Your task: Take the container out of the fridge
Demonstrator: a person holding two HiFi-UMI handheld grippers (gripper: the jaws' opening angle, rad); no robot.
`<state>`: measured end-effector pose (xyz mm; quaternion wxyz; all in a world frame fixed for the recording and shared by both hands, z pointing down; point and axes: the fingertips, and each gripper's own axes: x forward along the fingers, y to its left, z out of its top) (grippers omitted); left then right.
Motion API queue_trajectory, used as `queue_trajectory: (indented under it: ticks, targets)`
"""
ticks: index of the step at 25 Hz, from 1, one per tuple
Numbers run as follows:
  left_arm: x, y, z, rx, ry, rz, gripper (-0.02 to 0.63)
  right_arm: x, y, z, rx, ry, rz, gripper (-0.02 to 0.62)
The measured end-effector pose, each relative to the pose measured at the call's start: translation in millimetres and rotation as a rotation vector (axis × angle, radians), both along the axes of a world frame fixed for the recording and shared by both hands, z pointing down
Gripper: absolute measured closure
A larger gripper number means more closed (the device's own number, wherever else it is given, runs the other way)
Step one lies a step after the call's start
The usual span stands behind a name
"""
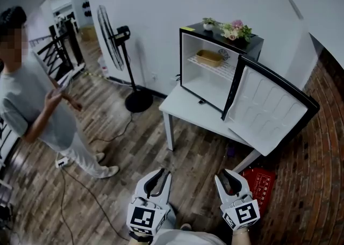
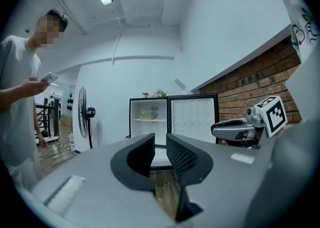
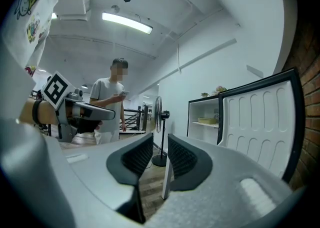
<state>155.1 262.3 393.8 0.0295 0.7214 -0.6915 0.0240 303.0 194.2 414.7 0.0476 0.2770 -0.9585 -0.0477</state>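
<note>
Your left gripper (image 1: 160, 177) and right gripper (image 1: 228, 178) sit low in front of you, pointing level. Each has its jaws spread a little, with nothing between them. Ahead, well apart from both, the mini fridge (image 1: 207, 85) stands on a white table (image 1: 180, 107), its door (image 1: 269, 112) swung wide toward the brick wall (image 1: 317, 185). The container (image 1: 209, 57), a shallow tan tray, rests on the fridge's upper shelf. Flowers (image 1: 235, 30) stand on top of the fridge. A pedestal fan (image 1: 114, 37) stands left of the table. Further left a person (image 1: 37, 109) stands on the wood floor, where a cable (image 1: 91, 195) trails. A red item (image 1: 260, 185) lies on the floor beside your right gripper.
</note>
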Motion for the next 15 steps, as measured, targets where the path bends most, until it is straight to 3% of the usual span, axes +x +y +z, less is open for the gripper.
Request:
queue_trajectory:
  ticks: [15]
  targets:
    - [-159.4, -105.2, -19.2, 0.060, -0.024, 0.065, 0.502, -160.3, -96.7, -18.0, 0.025, -0.010, 0.029, 0.474]
